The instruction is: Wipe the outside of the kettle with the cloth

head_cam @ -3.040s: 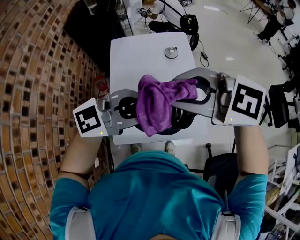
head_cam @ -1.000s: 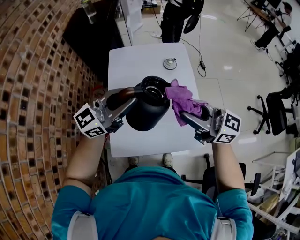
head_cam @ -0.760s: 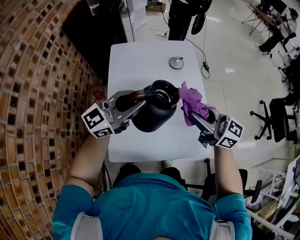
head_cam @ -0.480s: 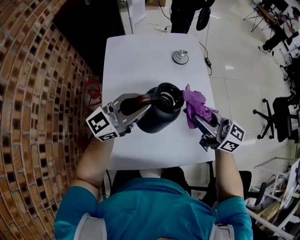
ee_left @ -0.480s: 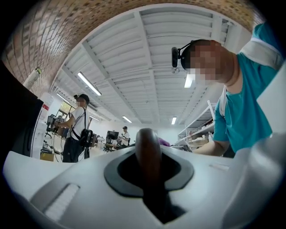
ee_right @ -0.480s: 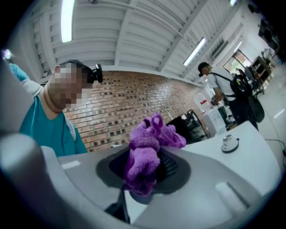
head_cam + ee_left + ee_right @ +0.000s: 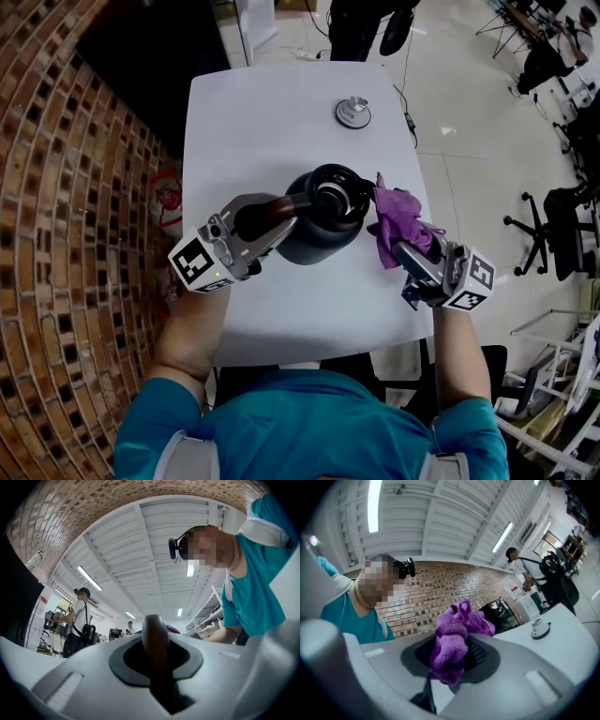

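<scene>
While the left tool (image 7: 278, 208) is closed on the kettle's brown handle (image 7: 155, 639), jaws narrowly apart round it, the kettle (image 7: 314, 239) is upright at the middle of the table (image 7: 272, 112), mouth uncovered. The right tool (image 7: 398, 246) is clamped on the purple cloth (image 7: 396, 211), which bunches out past its tips. The cloth lies just beside the kettle's right wall, at rim level; contact cannot be confirmed. The handle points left, away from the cloth. Judgement: the right tool is nearer and need only press leftward onto the wall.

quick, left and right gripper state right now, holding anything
left gripper: closed on the kettle handle
right gripper: closed on the purple cloth
</scene>
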`<action>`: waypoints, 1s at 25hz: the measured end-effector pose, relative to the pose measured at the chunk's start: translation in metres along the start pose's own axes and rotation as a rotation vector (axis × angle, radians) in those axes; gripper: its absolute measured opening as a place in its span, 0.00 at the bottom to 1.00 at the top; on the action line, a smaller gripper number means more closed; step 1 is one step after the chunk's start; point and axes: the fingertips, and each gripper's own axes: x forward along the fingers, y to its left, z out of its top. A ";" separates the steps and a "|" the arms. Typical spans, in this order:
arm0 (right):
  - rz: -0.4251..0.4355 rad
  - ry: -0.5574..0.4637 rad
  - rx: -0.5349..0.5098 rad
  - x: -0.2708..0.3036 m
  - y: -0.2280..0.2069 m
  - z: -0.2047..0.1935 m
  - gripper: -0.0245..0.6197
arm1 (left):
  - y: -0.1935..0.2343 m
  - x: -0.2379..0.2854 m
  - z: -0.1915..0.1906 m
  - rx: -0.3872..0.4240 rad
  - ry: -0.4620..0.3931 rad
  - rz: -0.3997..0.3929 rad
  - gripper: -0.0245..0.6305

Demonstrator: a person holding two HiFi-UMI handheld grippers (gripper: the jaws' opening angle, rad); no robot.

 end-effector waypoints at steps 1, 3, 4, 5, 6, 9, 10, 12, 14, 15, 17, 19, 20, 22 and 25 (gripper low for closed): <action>0.011 -0.009 0.008 0.000 -0.001 0.000 0.19 | -0.001 -0.001 -0.001 0.005 -0.005 -0.008 0.15; 0.031 -0.017 0.013 0.001 -0.002 0.001 0.19 | -0.004 -0.002 -0.002 0.013 -0.021 -0.029 0.15; 0.039 -0.019 0.012 0.001 -0.002 0.001 0.19 | -0.006 -0.003 -0.002 0.017 -0.028 -0.041 0.15; 0.047 -0.020 0.011 0.001 -0.002 0.001 0.19 | -0.007 -0.005 -0.002 0.019 -0.034 -0.052 0.15; 0.052 -0.020 0.011 0.001 -0.003 0.000 0.19 | -0.008 -0.008 -0.003 0.019 -0.038 -0.058 0.15; 0.060 -0.006 0.012 0.000 -0.003 -0.002 0.19 | -0.007 -0.021 -0.004 -0.005 -0.049 -0.041 0.15; 0.061 0.000 0.015 0.000 -0.004 -0.003 0.19 | -0.007 -0.027 -0.004 -0.015 -0.052 -0.028 0.15; 0.058 0.006 0.021 -0.001 -0.006 -0.005 0.19 | -0.009 -0.037 -0.006 -0.031 -0.049 -0.005 0.15; 0.053 0.006 0.028 -0.002 -0.008 -0.005 0.19 | -0.011 -0.044 -0.007 -0.041 -0.037 0.010 0.16; 0.051 0.006 0.032 -0.002 -0.008 -0.006 0.19 | -0.012 -0.047 -0.008 -0.050 -0.032 0.018 0.16; 0.047 0.010 0.041 -0.002 -0.008 -0.006 0.19 | -0.014 -0.052 -0.010 -0.075 -0.021 0.036 0.18; 0.046 0.018 0.048 -0.001 -0.008 -0.006 0.19 | -0.016 -0.057 -0.012 -0.100 -0.008 0.058 0.21; 0.045 0.021 0.050 -0.001 -0.008 -0.006 0.19 | -0.016 -0.058 -0.012 -0.108 0.002 0.070 0.22; 0.042 0.024 0.056 0.001 -0.008 -0.004 0.19 | -0.016 -0.058 -0.014 -0.120 0.028 0.092 0.25; 0.034 0.031 0.072 0.004 -0.007 -0.005 0.19 | -0.012 -0.068 -0.029 -0.182 0.066 0.145 0.38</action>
